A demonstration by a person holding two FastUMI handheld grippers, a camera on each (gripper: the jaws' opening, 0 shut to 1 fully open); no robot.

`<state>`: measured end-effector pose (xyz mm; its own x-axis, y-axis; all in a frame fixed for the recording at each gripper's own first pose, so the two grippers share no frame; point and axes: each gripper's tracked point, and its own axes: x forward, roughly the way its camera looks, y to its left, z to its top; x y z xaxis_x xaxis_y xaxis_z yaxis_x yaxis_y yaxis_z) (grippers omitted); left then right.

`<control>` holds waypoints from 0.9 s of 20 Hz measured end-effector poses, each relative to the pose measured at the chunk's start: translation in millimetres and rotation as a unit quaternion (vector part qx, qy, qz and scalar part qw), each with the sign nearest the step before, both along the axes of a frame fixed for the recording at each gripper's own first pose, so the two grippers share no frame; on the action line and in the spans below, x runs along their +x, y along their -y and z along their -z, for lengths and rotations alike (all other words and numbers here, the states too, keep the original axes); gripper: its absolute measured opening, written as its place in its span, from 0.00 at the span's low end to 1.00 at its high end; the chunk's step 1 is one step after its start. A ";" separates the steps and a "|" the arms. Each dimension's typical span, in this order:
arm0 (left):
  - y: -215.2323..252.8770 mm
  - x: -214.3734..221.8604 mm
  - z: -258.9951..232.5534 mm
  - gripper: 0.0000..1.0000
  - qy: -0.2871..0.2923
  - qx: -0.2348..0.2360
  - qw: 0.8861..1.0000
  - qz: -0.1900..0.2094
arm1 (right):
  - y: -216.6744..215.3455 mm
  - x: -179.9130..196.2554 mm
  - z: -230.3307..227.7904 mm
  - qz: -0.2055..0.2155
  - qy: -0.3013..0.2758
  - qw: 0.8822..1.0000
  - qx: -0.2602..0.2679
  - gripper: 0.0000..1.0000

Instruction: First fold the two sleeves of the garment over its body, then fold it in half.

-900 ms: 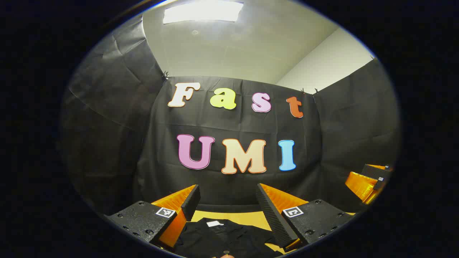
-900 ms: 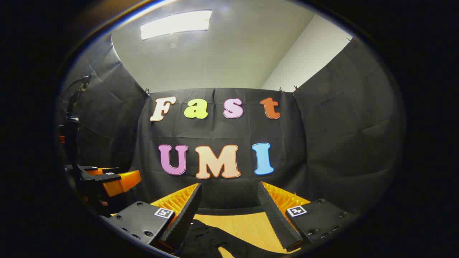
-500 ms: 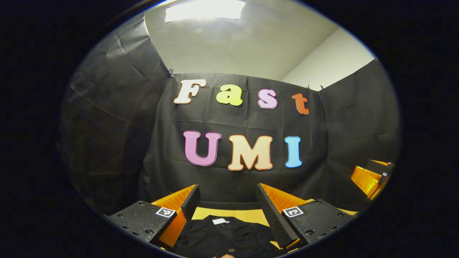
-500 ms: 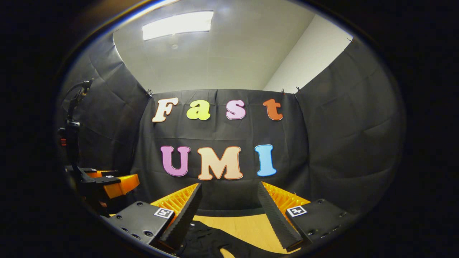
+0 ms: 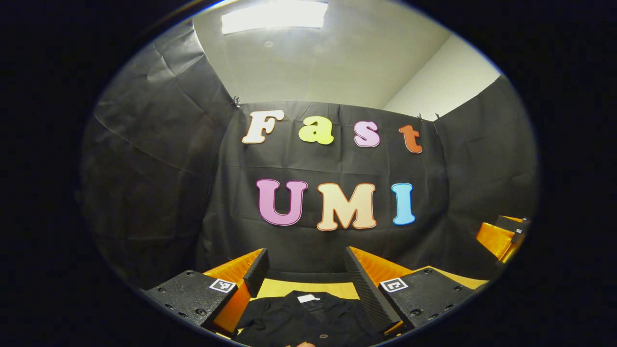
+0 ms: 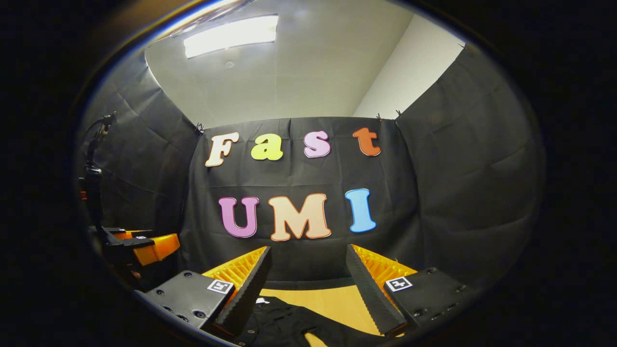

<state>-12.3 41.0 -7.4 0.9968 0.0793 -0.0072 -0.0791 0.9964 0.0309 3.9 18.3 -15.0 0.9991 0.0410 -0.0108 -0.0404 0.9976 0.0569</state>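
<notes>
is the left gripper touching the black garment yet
Apart: in the left gripper view the left gripper is open, fingers held above the black garment on the table.

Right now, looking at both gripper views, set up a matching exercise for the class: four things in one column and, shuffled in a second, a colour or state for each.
Things:
1. shirt
2. table
3. ceiling light
4. left gripper

Descriptions:
A. switched on
B. open, above the cloth
C. black, lying flat
D. yellowish wood

Pairs: 1-C, 2-D, 3-A, 4-B
</notes>
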 end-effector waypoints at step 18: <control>4.7 -3.7 15.4 0.92 -0.023 0.017 0.999 -0.025 | 113.3 1.2 156.5 0.049 -0.200 0.977 -0.059 0.99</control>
